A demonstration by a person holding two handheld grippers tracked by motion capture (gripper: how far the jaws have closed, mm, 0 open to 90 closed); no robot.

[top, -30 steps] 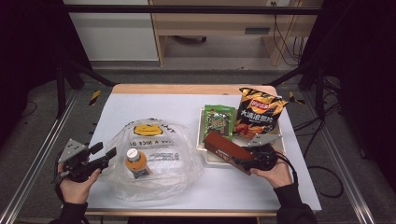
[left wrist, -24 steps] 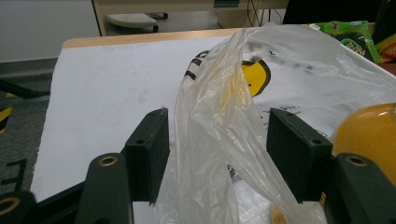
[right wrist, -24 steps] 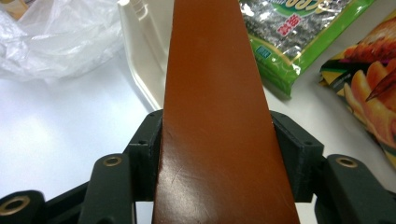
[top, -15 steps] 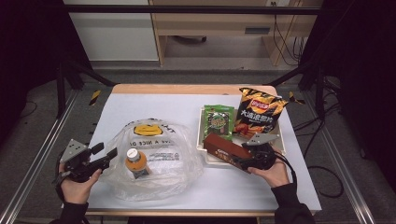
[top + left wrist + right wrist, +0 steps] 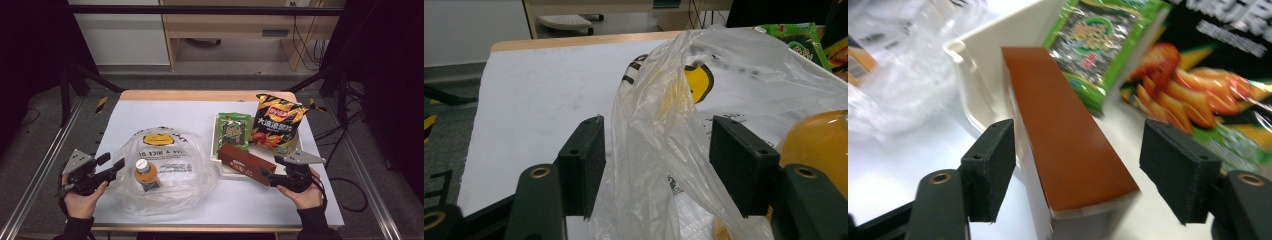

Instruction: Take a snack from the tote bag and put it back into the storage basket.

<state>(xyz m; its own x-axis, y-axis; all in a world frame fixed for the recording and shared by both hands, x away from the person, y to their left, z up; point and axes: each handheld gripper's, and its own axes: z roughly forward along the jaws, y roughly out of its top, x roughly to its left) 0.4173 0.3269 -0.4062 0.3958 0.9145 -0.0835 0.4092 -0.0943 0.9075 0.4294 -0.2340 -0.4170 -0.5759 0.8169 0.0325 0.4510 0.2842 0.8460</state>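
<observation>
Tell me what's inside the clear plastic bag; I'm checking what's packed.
An orange-capped bottle of orange drink stands inside the clear plastic bag. The crumpled film and its printing hide anything lying flat under or behind it.

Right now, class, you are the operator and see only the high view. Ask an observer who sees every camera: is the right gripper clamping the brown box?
Observer: No. The right gripper view shows the right gripper has just been opening. The brown box lies between its jaws, and neither pad presses it.
Operator: And the left gripper?
Observer: The left gripper is open. A fold of the plastic bag rises between its jaws, unpinched.
</observation>
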